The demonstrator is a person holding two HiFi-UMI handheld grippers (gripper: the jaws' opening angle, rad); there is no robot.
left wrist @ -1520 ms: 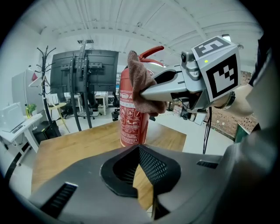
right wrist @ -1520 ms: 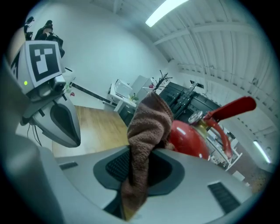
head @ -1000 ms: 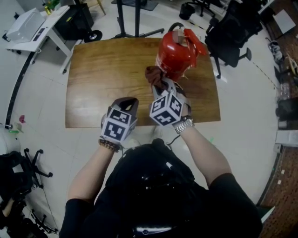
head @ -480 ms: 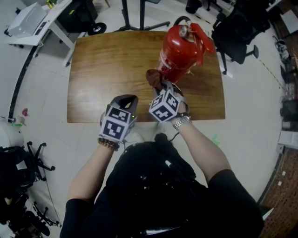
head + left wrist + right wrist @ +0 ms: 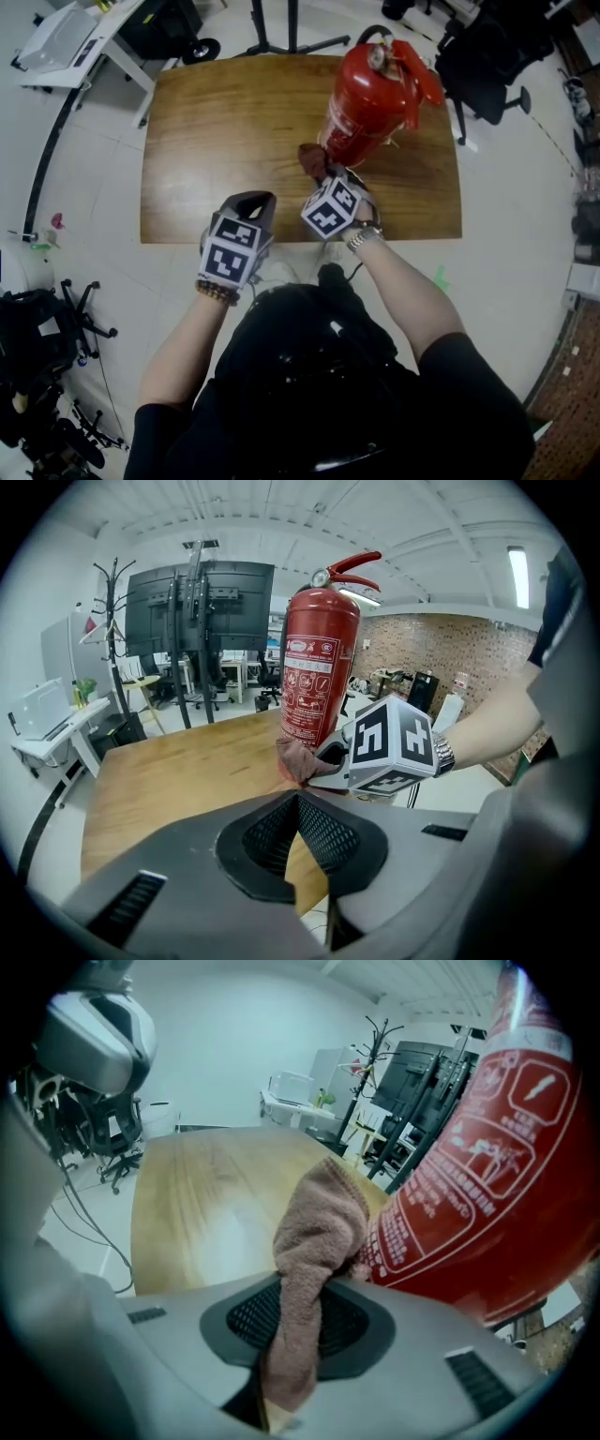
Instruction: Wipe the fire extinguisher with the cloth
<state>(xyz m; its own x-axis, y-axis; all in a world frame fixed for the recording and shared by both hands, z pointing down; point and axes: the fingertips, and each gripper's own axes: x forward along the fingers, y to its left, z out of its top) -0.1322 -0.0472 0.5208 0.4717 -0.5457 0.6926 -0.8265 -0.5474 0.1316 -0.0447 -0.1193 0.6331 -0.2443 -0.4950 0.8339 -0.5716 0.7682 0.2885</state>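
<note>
The red fire extinguisher (image 5: 364, 103) stands upright on the wooden table (image 5: 225, 131). The right gripper (image 5: 322, 178) grasps the brown cloth (image 5: 314, 1232) – pressed against the extinguisher's lower body. The left gripper (image 5: 298, 832) – jaws clenched, empty – hovers down-left of the extinguisher.
</note>
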